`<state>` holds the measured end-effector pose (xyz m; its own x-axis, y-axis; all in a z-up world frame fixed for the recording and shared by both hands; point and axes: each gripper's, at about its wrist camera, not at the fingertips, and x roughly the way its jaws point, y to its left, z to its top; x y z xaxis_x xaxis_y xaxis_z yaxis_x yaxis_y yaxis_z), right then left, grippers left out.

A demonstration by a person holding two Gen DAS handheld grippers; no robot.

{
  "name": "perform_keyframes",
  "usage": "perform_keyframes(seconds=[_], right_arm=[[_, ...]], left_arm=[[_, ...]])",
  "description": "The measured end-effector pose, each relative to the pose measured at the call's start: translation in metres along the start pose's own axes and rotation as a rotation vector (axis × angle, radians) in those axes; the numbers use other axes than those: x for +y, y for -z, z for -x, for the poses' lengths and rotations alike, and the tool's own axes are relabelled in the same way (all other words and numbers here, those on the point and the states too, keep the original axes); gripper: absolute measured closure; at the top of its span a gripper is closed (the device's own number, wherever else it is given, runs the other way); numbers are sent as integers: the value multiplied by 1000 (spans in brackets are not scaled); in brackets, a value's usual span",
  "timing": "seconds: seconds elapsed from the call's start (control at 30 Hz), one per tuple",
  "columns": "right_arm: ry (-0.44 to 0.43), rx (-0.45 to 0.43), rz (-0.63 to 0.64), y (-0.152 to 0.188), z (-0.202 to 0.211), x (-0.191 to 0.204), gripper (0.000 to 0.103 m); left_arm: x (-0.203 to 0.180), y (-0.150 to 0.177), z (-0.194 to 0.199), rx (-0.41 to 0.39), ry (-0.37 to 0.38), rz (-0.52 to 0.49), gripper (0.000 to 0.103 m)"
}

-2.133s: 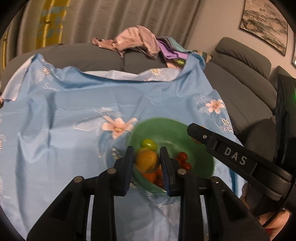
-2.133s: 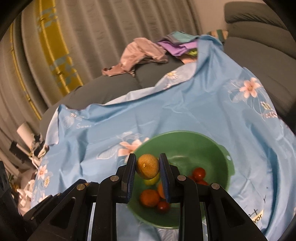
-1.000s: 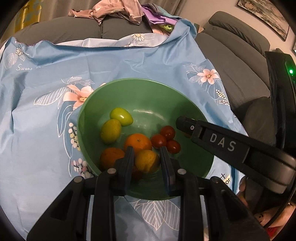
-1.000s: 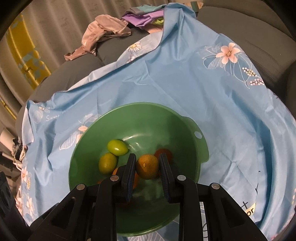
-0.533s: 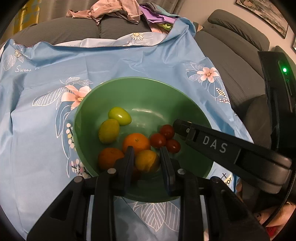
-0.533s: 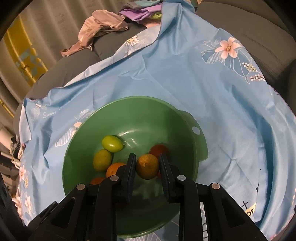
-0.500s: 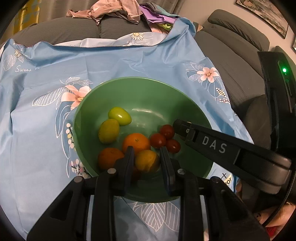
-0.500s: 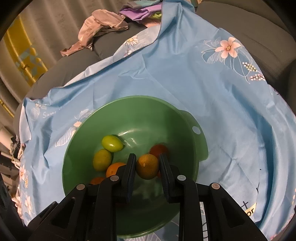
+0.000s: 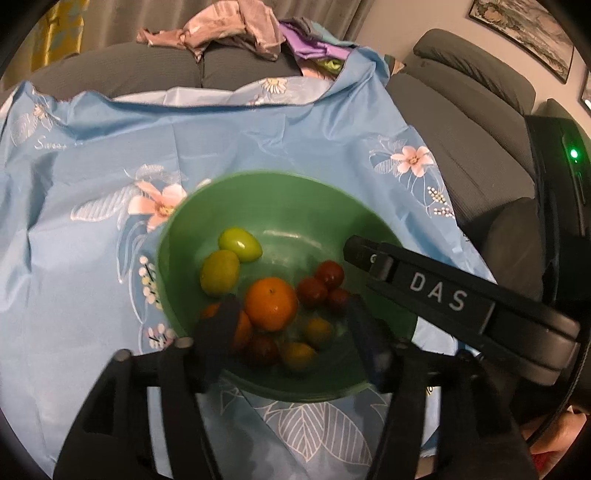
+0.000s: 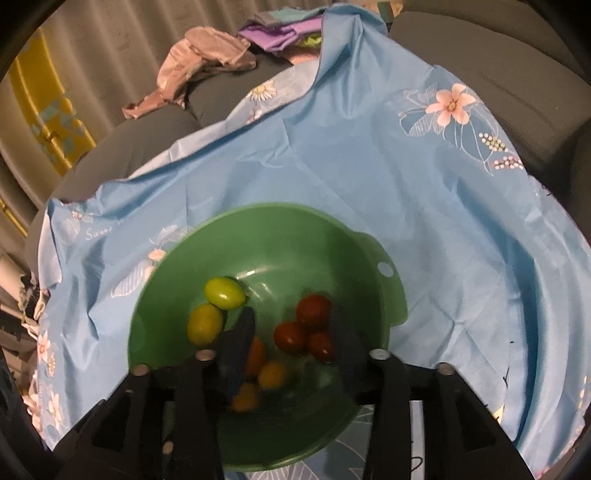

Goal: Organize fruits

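Here, two hand-held grippers over a green bowl (image 9: 373, 229) of fruit, set on a blue flowered cloth (image 9: 92, 177) spread across a grey sofa (image 9: 461, 122).

Left wrist view: left hand-held gripper (image 9: 291, 339) with its jaws spread wide, nothing between them, poised over the near side of the bowl. Inside the bowl, an orange (image 9: 271, 303) near the middle, a second orange (image 9: 240, 328) partly hidden behind the left finger, two yellow-green fruits (image 9: 219, 272) touching each other on the far left, three small red tomatoes (image 9: 317, 286) clustered right of the middle, and two small yellow-orange fruits (image 9: 317, 331) lying loose on the near floor of the bowl beside a darker red fruit (image 9: 262, 349). Black arm of the right hand-held gripper (image 10: 295, 354) crossing in from the right above the bowl's rim, lettered "DAS".

Right wrist view: right hand-held gripper likewise spread wide and gripping nothing, fingers blurred, hovering above the bowl's near half. Yellow-green pair at left, tomato cluster at right, small yellow-orange fruits low between the fingers. Tab with a hole (image 10: 386, 268) on the bowl's right rim.

Beyond, at the far edge: crumpled clothes (image 9: 221, 26) heaped on the sofa back, pale curtains (image 10: 110, 44) with a yellow patterned strip, and a framed picture (image 9: 524, 33) on the wall at far right.
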<state>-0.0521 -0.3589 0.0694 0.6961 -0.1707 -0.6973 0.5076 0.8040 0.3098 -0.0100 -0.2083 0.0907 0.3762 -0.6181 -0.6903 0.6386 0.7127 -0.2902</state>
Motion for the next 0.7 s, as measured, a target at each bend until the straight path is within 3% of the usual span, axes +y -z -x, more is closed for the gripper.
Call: perform_keyframes(seconds=[0.13, 0.2, 0.23, 0.27, 0.7], right_arm=[[-2, -37, -1, -2, 13, 0, 54], [-2, -57, -5, -2, 19, 1, 54], [-1, -67, -7, -2, 23, 1, 54], [-1, -76, -7, -2, 26, 1, 54], [8, -121, 0, -3, 42, 3, 53]], left_arm=[[-3, -3, 14, -30, -15, -16, 27], [-3, -4, 20, -36, -21, -9, 16], [-2, -4, 23, -40, -31, -3, 4], [-2, -5, 27, -53, -42, 1, 1], [-7, -5, 48, -126, -40, -25, 1]])
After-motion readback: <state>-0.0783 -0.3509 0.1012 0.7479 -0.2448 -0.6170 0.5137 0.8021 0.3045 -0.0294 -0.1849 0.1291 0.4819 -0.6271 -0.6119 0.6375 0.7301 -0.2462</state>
